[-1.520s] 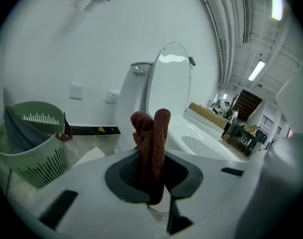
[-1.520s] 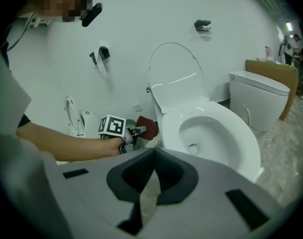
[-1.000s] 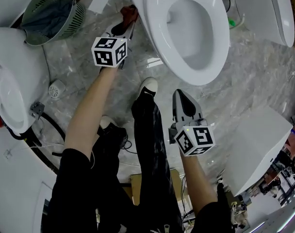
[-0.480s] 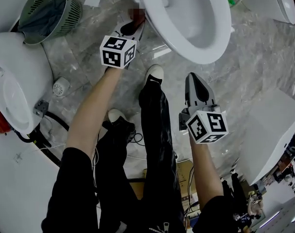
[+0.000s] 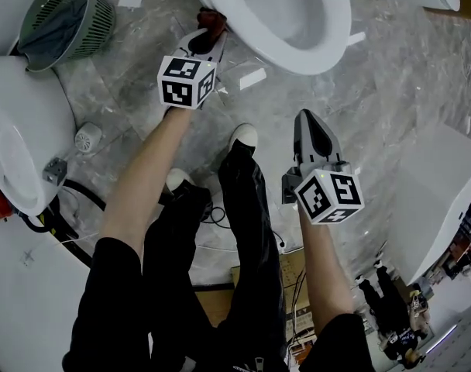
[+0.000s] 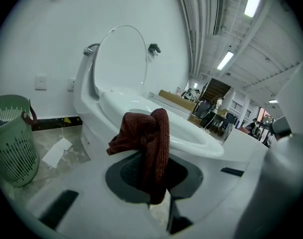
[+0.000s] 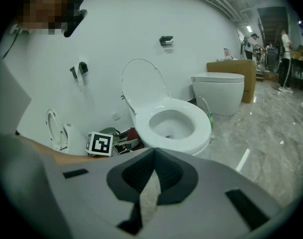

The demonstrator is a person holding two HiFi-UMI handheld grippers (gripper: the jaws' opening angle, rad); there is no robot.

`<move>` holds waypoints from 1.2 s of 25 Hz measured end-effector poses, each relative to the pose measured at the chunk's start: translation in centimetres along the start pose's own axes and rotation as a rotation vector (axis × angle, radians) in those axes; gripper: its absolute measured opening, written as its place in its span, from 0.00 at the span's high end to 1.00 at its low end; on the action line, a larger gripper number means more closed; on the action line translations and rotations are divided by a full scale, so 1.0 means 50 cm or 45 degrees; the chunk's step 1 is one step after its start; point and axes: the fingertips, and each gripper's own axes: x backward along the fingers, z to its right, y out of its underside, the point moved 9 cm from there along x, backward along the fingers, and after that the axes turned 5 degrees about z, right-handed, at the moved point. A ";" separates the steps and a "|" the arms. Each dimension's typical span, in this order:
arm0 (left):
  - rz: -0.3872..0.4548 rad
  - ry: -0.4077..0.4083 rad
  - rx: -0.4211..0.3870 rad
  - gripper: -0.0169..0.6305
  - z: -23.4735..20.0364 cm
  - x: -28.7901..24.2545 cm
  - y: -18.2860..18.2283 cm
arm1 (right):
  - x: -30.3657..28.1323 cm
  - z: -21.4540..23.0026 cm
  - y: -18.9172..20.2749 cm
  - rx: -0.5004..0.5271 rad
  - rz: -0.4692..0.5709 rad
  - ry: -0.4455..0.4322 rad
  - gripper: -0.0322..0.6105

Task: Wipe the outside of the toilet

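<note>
Pinching knitted maroon cloth [image 6: 147,136], left tool [image 6: 152,188] beside glossy toilet [image 6: 194,136]

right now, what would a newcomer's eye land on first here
The big white toilet at the top of the head view draws the eye first. Next comes the dark red cloth clamped in the left tongs beside the bowl. The right tongs hang shut and empty, lower right.
</note>
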 end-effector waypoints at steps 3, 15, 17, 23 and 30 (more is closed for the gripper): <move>-0.011 -0.020 -0.018 0.91 0.039 0.005 0.014 | 0.019 0.033 0.015 -0.037 0.009 0.006 0.95; -0.034 -0.077 0.019 0.91 0.182 0.001 0.094 | 0.084 0.126 0.049 -0.108 0.026 0.009 0.95; -0.033 -0.089 0.027 0.91 0.209 -0.005 0.103 | 0.091 0.139 0.053 -0.121 0.023 0.015 0.95; -0.045 -0.073 0.026 0.91 0.279 -0.024 0.132 | 0.123 0.198 0.074 -0.165 0.041 0.065 0.95; -0.081 -0.032 -0.006 0.91 0.343 -0.052 0.144 | 0.152 0.250 0.068 -0.201 0.059 0.135 0.95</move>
